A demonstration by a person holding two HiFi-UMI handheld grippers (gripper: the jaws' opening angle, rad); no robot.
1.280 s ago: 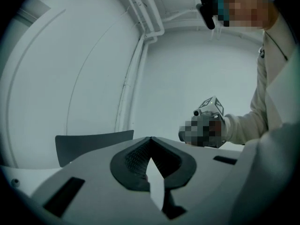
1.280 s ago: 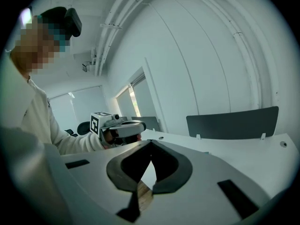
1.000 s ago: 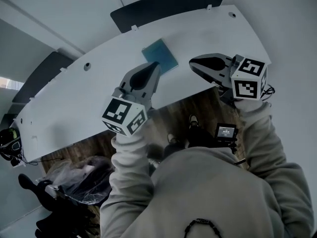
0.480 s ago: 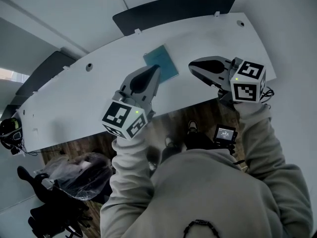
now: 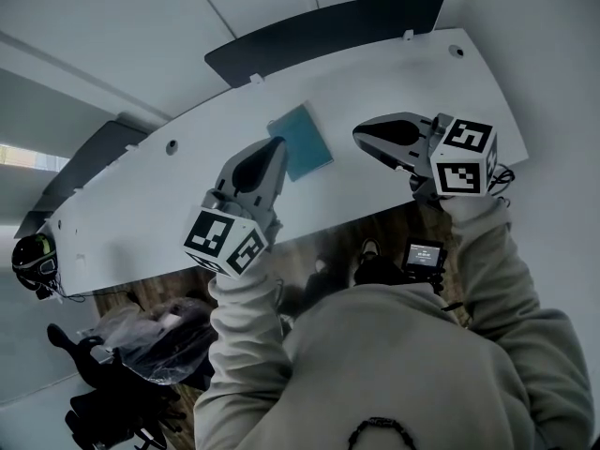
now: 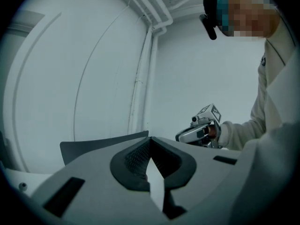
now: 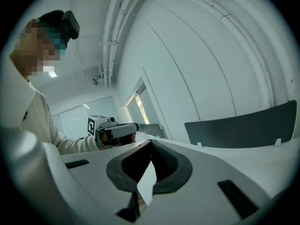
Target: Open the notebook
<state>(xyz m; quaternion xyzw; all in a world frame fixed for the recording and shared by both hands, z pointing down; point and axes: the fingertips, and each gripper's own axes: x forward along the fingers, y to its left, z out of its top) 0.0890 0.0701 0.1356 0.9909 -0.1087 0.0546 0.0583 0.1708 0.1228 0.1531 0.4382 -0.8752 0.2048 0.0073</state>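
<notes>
— Where is the notebook (image 5: 302, 140) now?

— It lies flat and closed near the middle of the white table (image 5: 141, 204), nearer to the far edge.

— And the grippers?

— The left gripper (image 5: 271, 149) hangs at its near left corner, jaws pressed together and empty. I cannot tell if it touches. The right gripper (image 5: 360, 135) is just beside the right side, a little apart, also pressed together with nothing in it.

— How to open it well?

— I think one closed tip should hold the notebook down, and the other should slip under the free edge and turn it over slowly. Which side has the spine, I cannot see.

— Is there room?

— Yes, bare table on both sides. The dark panel (image 5: 328, 22) along the far edge is well apart.
</notes>
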